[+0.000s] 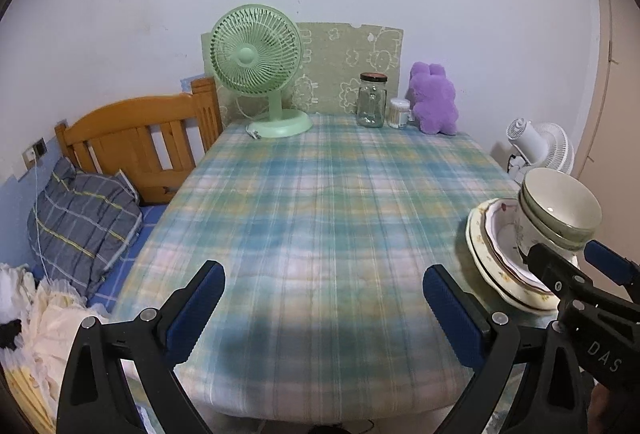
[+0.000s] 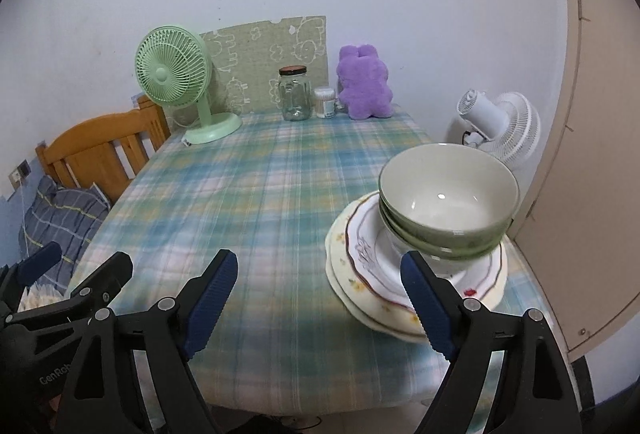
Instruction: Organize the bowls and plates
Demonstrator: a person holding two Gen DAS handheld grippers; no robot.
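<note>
Plates and bowls sit as one pile at about 4 o'clock on the table [image 2: 280, 193], near its right edge. Going big to small: plaid cloth covers the table, mostly bare in the middle. The green fan [image 2: 174, 73] is at 11 o'clock at the back; the purple plush [image 2: 362, 85], glass jar [image 2: 295, 93] and small swab tub [image 2: 325, 101] line up around 12 to 1.

The plates [image 2: 360, 274] are nested, widest at the bottom, with a red-rimmed one on top. The bowls [image 2: 448, 201] are nested on the plates, two green ones that I can count, sitting off-centre toward 2 o'clock of the pile.

My left gripper [image 1: 324, 298] has its jaws spread wide over bare cloth, holding nothing. My right gripper [image 2: 318, 294] is likewise spread and empty; its right finger [image 2: 426, 302] overlaps the pile's near rim in view, and I can't tell if it touches.

Step call: ambiguous. A pile like this fits stacking done with both grippers clear, or a mixed pile waiting to be split into plates and bowls. I won't commit to a move. Any handling here needs care, as the bowls are off-centre and near the edge.
</note>
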